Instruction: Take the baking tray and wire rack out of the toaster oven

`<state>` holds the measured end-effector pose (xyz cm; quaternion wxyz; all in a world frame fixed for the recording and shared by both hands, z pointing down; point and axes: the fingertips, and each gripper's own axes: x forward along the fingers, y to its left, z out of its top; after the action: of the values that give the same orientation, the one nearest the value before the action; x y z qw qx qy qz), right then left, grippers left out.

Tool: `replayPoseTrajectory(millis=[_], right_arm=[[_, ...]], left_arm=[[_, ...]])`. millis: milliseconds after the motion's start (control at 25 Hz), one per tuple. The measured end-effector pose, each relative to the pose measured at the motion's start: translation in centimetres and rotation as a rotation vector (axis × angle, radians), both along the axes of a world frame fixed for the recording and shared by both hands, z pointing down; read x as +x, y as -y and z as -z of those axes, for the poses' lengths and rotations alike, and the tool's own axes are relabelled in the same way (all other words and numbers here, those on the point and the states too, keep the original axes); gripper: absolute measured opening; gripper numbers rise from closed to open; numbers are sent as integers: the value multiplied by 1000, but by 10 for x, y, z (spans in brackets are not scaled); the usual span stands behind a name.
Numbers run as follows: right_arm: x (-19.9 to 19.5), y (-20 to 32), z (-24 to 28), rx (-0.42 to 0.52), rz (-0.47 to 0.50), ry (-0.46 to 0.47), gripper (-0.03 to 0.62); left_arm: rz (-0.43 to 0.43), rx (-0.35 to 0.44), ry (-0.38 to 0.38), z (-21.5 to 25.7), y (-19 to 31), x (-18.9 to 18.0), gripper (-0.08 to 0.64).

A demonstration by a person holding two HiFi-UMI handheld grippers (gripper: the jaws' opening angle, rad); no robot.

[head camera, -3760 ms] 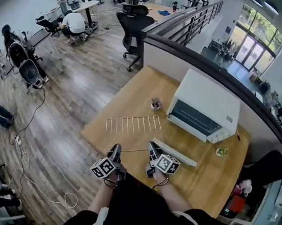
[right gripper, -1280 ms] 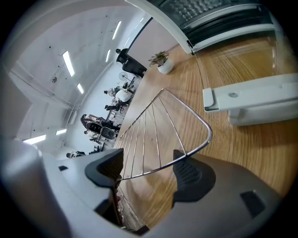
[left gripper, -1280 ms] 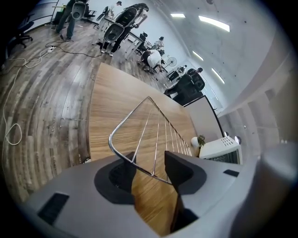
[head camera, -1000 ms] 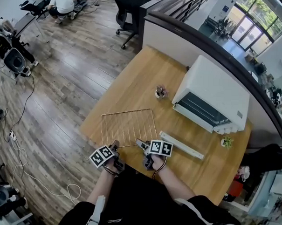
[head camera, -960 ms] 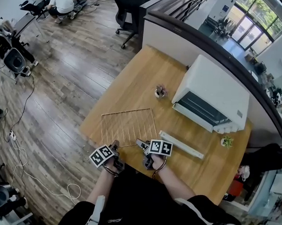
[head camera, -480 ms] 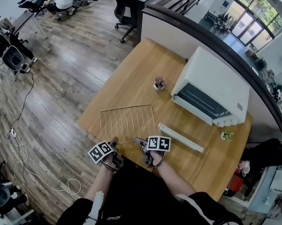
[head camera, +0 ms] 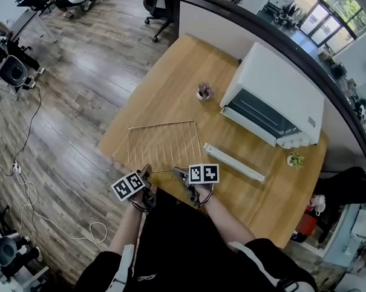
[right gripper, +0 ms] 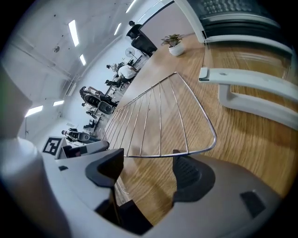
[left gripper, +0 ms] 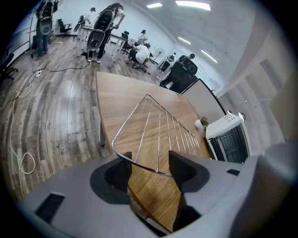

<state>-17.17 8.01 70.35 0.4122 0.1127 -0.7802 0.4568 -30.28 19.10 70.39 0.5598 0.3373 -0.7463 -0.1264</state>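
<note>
Wire rack (head camera: 163, 146): flat by tabletop's (head camera: 173, 93) near edge, well apart from toaster oven (head camera: 276, 95).
Left hand-held gripper (head camera: 147, 170): jaws apart.
Right hand-held gripper (head camera: 179, 172): jaws apart.

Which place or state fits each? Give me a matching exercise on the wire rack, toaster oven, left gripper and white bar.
1 wire rack
2 toaster oven
3 left gripper
4 white bar

a standing at the table's far edge
b jaws apart
c lying flat by the near edge
d between rack and oven

Pairs: 1-c, 2-a, 3-b, 4-d
</note>
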Motion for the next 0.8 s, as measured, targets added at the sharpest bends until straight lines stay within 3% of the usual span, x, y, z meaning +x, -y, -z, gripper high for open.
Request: replayPoseTrajectory(millis=[120,440,560,720,800], right_arm=[[-1,0,2,7,21,3,342],[-3,7,8,4,-17,27,344],[-3,9,5,2,-26,28,347],[-4,11,5,23,8,25,350],[-5,7,6,28,39,26,353]], left_arm=[[-33,9,4,4,2,-2,235],[-79,42,-85,-1,-2,12,256],[-185,45,-107,-2,0,25,293],[-377,3,-86,-3,0,42,295],[-429,-17,-77,-4,1,48,295]])
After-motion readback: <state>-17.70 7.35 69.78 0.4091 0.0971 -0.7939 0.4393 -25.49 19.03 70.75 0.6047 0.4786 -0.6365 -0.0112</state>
